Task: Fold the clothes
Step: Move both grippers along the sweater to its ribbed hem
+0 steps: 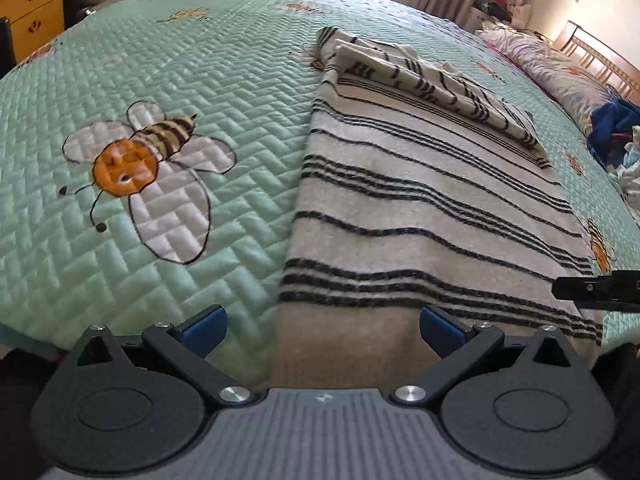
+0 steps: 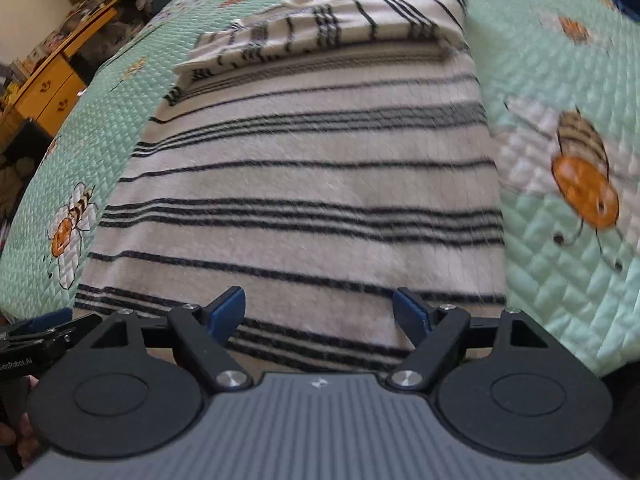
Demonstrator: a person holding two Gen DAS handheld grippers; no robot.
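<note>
A white knitted garment with thin black stripes (image 1: 420,200) (image 2: 304,184) lies flat on the bed, its sleeves folded in a stack across the far end (image 1: 432,80) (image 2: 320,32). My left gripper (image 1: 322,328) hovers open over the garment's near left hem corner, blue pads (image 1: 204,326) wide apart with nothing between them. My right gripper (image 2: 318,316) stands open above the near hem towards the right side, also empty. The tip of the right gripper shows at the right edge of the left wrist view (image 1: 596,286); the left one shows at the left edge of the right wrist view (image 2: 44,332).
The bed carries a mint-green quilted cover with bee prints (image 1: 152,168) (image 2: 576,184). A wooden desk with drawers (image 1: 32,12) stands beyond the bed. A pillow (image 1: 552,64) and a heap of blue clothes (image 1: 616,128) lie at the right.
</note>
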